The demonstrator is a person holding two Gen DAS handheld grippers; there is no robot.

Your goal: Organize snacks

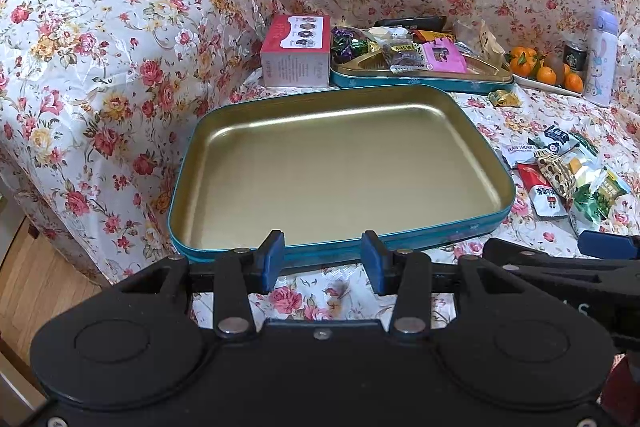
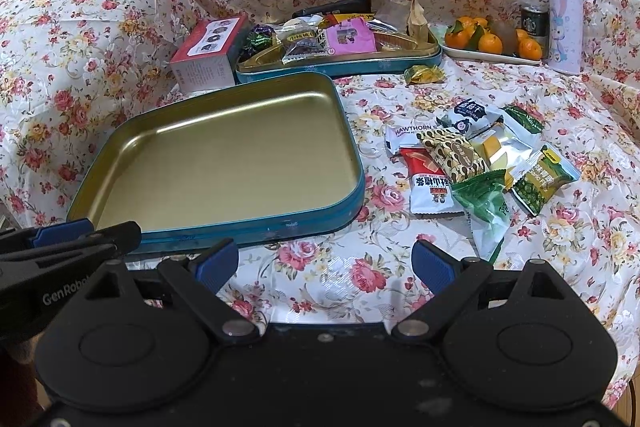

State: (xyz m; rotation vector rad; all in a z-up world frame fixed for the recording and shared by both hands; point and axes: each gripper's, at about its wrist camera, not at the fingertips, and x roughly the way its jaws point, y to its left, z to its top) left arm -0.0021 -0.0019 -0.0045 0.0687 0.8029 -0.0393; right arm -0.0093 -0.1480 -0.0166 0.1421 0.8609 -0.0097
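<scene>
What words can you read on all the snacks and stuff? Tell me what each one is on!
"HAWTHORN" on the white snack packet.
"GenRobo", cut off, on the left gripper.
Chinese characters on the red-and-white packet; not transcribed.
Print on the pink box, dark can and other wrappers is too small or blurred.

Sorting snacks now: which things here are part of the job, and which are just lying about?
Job:
- empty tin tray
- loose snack packets
- filled snack tin
- stray gold candy

Lying about:
- pink box
- oranges
- can
- bunny bottle
</scene>
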